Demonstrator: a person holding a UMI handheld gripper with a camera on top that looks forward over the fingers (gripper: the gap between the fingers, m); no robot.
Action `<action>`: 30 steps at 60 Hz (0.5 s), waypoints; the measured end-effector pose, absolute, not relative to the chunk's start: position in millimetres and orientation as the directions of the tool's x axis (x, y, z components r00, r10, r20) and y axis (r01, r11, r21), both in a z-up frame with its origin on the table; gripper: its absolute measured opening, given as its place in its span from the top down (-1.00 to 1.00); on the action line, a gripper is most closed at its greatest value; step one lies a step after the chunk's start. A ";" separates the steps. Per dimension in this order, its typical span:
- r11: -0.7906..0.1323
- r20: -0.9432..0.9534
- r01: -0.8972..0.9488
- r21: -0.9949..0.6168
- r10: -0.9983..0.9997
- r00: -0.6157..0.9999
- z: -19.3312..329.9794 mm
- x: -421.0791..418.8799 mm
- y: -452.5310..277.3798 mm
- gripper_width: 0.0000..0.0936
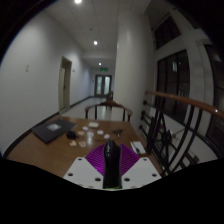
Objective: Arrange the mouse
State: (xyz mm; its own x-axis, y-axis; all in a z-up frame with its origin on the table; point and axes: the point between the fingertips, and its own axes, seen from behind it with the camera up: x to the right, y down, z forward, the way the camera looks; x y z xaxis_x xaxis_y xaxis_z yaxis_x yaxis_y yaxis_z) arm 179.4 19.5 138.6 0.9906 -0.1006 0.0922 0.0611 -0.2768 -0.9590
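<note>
A black mouse (111,165) stands on edge between my two fingers. Both purple pads (97,158) press against its sides. My gripper (112,150) is shut on it and holds it up above the near end of a wooden table (50,152). The mouse's lower part is hidden behind the gripper body.
On the table ahead lie a dark laptop (52,128) at the left and several small white items (85,133) near the middle. A chair (108,108) stands at the table's far end. A railing (185,110) runs along the right. A corridor lies beyond.
</note>
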 end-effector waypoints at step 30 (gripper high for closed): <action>-0.484 0.173 0.130 -0.866 -0.046 0.984 23.0 192.0 26.6 0.23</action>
